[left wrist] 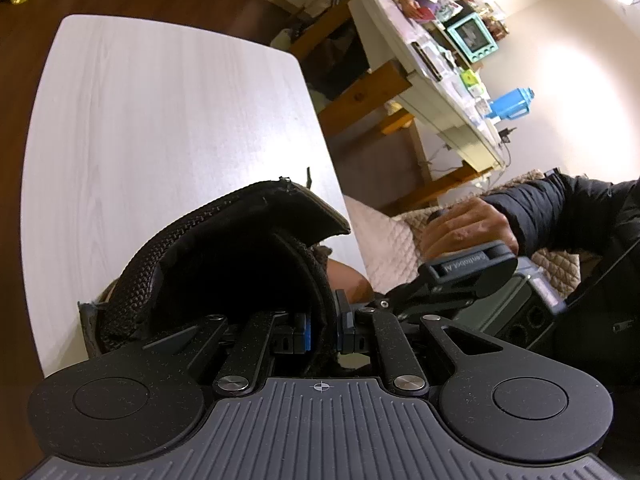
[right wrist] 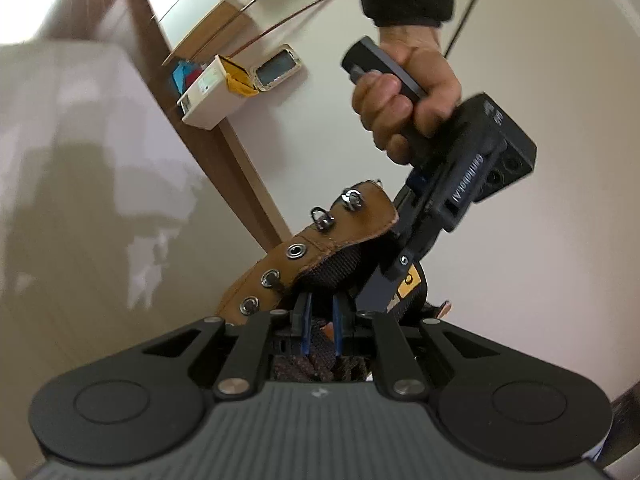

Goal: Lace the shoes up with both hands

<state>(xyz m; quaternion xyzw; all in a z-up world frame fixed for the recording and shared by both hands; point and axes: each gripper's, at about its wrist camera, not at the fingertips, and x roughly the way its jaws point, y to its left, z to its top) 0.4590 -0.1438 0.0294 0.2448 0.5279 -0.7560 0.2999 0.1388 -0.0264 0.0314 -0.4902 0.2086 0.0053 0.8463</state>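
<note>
A brown boot is held up over the white table (left wrist: 160, 120). Its black mesh tongue (left wrist: 240, 248) fills the left wrist view, and my left gripper (left wrist: 324, 320) is shut on the tongue's edge. In the right wrist view the brown eyelet flap (right wrist: 304, 256) with metal eyelets and hooks rises just ahead. My right gripper (right wrist: 321, 312) is shut on a dark speckled shoelace (right wrist: 320, 356) that runs between its blue pads (right wrist: 306, 328). The left gripper (right wrist: 390, 268) reaches in from the upper right, held by a hand (right wrist: 400, 100).
A hand in a dark sleeve (left wrist: 468, 224) holds the right tool beside the boot. A person sits at a cluttered long table (left wrist: 440, 76) at the back. A quilted cushion (left wrist: 384, 240) lies past the table's edge. A white box (right wrist: 208, 96) stands on the floor.
</note>
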